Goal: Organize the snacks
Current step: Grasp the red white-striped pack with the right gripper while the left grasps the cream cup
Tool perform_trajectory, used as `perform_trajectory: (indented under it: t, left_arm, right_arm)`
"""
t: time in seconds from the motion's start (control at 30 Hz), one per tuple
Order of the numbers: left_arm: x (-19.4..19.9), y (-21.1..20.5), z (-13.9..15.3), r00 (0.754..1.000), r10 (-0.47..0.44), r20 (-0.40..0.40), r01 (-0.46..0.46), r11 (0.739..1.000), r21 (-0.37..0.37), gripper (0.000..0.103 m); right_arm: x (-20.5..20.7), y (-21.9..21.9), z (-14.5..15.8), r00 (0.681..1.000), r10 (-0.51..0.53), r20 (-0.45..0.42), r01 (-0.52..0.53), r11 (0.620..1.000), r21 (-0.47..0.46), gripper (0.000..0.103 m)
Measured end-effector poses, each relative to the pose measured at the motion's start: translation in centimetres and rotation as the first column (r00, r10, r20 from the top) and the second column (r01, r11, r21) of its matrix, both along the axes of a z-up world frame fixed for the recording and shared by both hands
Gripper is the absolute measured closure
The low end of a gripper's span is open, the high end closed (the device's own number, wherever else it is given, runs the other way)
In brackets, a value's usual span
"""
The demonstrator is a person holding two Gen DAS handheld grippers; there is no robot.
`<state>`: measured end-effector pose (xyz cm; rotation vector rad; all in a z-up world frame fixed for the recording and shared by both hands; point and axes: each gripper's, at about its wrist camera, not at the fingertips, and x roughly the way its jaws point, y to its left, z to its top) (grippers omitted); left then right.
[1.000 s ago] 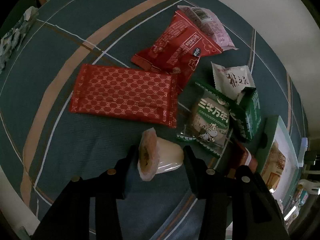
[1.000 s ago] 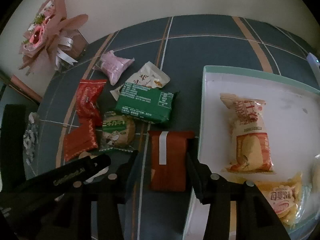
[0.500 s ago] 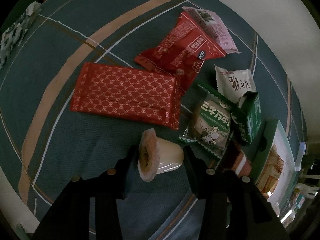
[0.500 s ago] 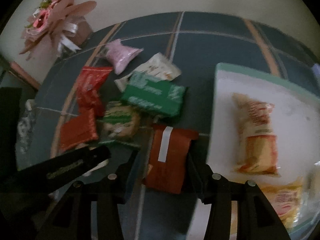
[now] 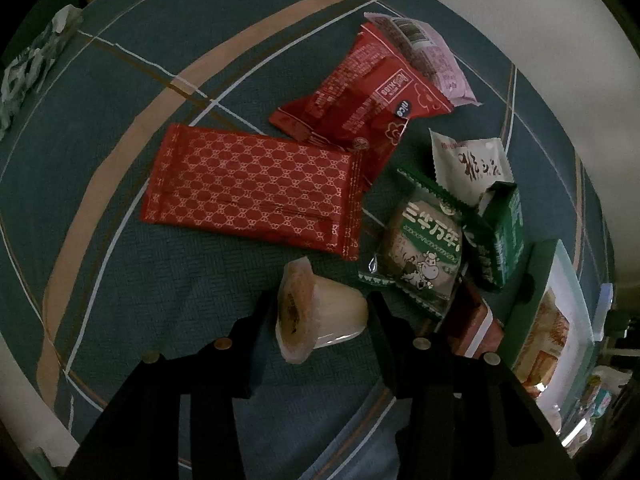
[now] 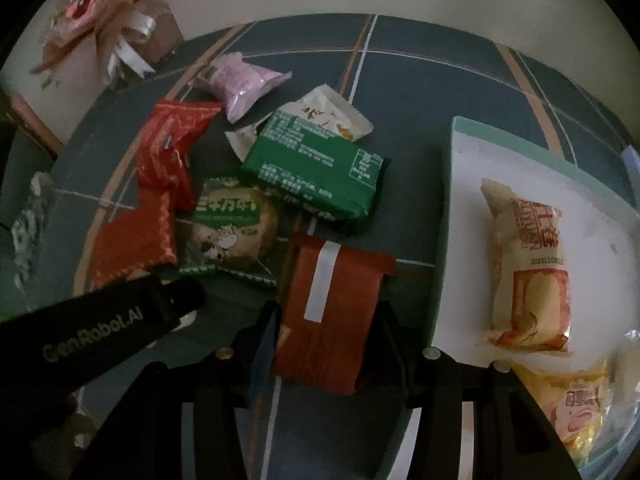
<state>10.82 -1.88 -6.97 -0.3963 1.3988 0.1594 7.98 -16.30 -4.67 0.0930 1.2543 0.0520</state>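
My left gripper (image 5: 320, 320) points down at the teal tablecloth and is shut on a small jelly cup (image 5: 332, 312) that lies on its side between the pads. My right gripper (image 6: 328, 336) is shut on a brown-red packet (image 6: 332, 312) with a white strip, tilted, just left of the white tray (image 6: 448, 200). The tray holds a bread packet (image 6: 528, 272) and a yellow snack bag (image 6: 576, 408). Loose snacks lie ahead: a red patterned packet (image 5: 256, 188), a red bag (image 5: 368, 92), a pink one (image 5: 432, 52), a white one (image 5: 472, 164), a green pack (image 6: 316, 172) and a biscuit (image 6: 232, 224).
A pink bouquet (image 6: 100, 12) stands at the table's back left corner against the wall. A crumpled clear wrapper (image 5: 28, 64) lies at the far left edge. The left gripper's black finger (image 6: 160, 304) reaches in close beside the right gripper.
The right gripper has shifted left and a little lower while rolling. The brown-red packet now sits tilted between its fingers and farther from the tray. The left gripper and jelly cup have not moved.
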Motion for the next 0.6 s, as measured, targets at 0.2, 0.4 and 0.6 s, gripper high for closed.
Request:
perform_trajectory:
  t: [0.2,0.4,0.6]
  left_arm:
    - [-0.1,-0.2,-0.1,1.0,-0.009,0.003,0.009,1.0,0.024,0.055]
    - [-0.1,-0.3,-0.1,1.0,-0.006,0.004,0.006,1.0,0.027,0.055]
    - [-0.2,-0.4,0.5,1.0,0.002,0.005,-0.002,1.0,0.02,0.056]
  right_arm:
    - [-0.3,1.3,-0.3,0.999,0.027,0.017,-0.026,0.997,-0.077,0.051]
    - [-0.4,1.4,-0.4,0.999,0.032,0.025,-0.03,0.997,-0.073,0.052]
    - [-0.3,0.6,-0.5,1.0,0.023,0.022,-0.021,0.998,-0.066,0.06]
